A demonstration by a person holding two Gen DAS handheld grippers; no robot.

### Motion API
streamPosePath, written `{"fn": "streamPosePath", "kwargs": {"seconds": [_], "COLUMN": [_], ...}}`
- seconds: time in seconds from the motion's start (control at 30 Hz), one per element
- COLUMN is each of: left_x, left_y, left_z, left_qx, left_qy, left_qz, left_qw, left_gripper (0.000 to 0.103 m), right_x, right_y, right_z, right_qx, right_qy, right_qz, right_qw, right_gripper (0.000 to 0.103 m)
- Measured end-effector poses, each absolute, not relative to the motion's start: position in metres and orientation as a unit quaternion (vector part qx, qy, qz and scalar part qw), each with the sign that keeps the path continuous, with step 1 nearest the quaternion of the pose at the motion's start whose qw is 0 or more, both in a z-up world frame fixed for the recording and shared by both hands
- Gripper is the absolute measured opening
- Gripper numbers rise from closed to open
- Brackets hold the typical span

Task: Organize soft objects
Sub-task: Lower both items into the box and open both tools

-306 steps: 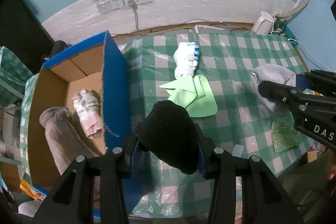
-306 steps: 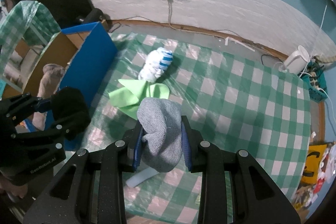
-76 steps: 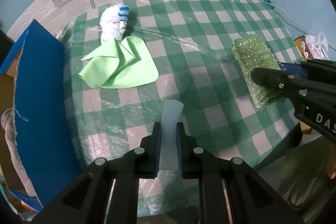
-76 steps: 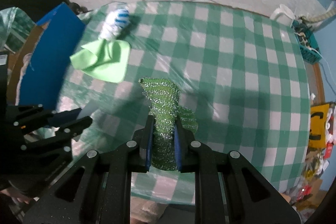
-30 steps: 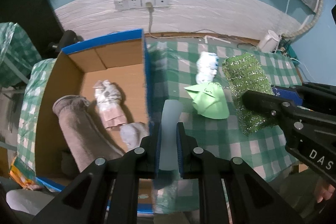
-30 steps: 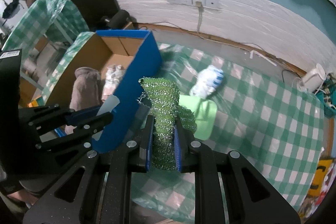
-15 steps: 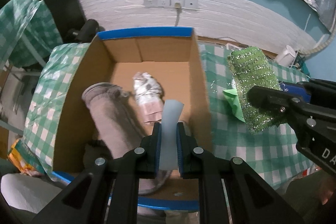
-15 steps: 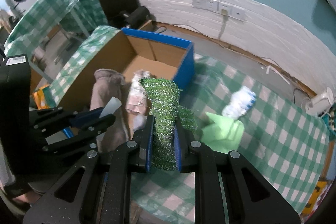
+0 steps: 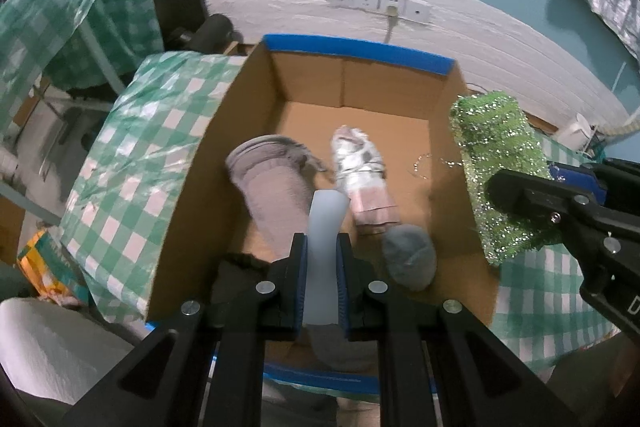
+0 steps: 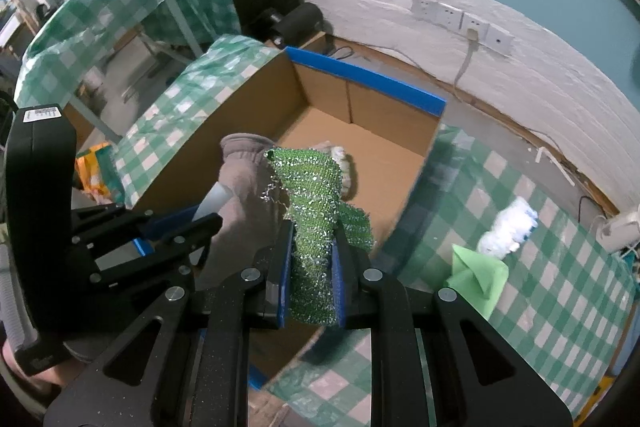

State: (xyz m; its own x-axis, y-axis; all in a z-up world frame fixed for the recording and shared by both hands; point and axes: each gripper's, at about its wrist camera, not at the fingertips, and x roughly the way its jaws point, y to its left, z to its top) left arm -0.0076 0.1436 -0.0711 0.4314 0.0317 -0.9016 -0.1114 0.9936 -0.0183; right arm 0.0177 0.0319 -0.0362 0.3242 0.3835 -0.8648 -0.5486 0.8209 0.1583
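translucent white silicone strip [image 9: 325,227] sits clamped in the left gripper [image 9: 322,279], hanging over the near half of the cardboard box [image 9: 360,59]. the right gripper [image 10: 310,267] is closed on a glittery green scouring cloth [image 10: 312,199] above the box's right wall. inside lie a rolled grey towel [image 9: 276,187], a pale bundle [image 9: 360,163] and a grey sock [image 9: 410,259]. risks — the cloth, straddling that wall, could drop onto the checked tablecloth [image 10: 540,227] outside; its loose threads may snag the pads. the green rag [image 10: 478,273] and striped sock [image 10: 508,227] wait mid-table.
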Motion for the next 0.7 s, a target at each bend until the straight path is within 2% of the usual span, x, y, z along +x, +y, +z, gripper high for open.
{"fn": "streamPosePath", "kwargs": {"seconds": [0.37,0.43,0.5,0.57,0.6,0.7], "left_x": [-0.005,-0.005,-0.004,-0.004,-0.004,-0.004], "left_y": [0.164,0.166,0.168,0.169,0.169,0.167], "left_z": [-0.092,-0.096,-0.097,-0.097,-0.096,-0.091], "left_qx": [-0.048,-0.050,-0.050,-0.048,-0.047,-0.040], "left_qy": [0.552,0.556,0.558,0.556,0.554,0.542], "left_qz": [0.065,0.069,0.075,0.080,0.083,0.088], "left_qw": [0.830,0.827,0.825,0.826,0.827,0.835], "left_gripper": [0.014,0.019,0.025,0.035,0.040,0.048], "right_x": [0.025,0.027,0.027,0.027,0.027,0.028], "right_y": [0.056,0.055,0.054,0.052,0.051,0.047], "right_z": [-0.057,-0.062,-0.064,-0.065,-0.065,-0.064], "right_qx": [-0.087,-0.085,-0.083,-0.081,-0.078,-0.071], "right_qy": [0.525,0.529,0.532,0.532,0.531,0.530], "right_qz": [0.303,0.303,0.304,0.298,0.297,0.296], "right_qw": [0.791,0.788,0.786,0.788,0.790,0.792], "right_gripper": [0.017,0.017,0.022,0.039,0.042,0.051]}}
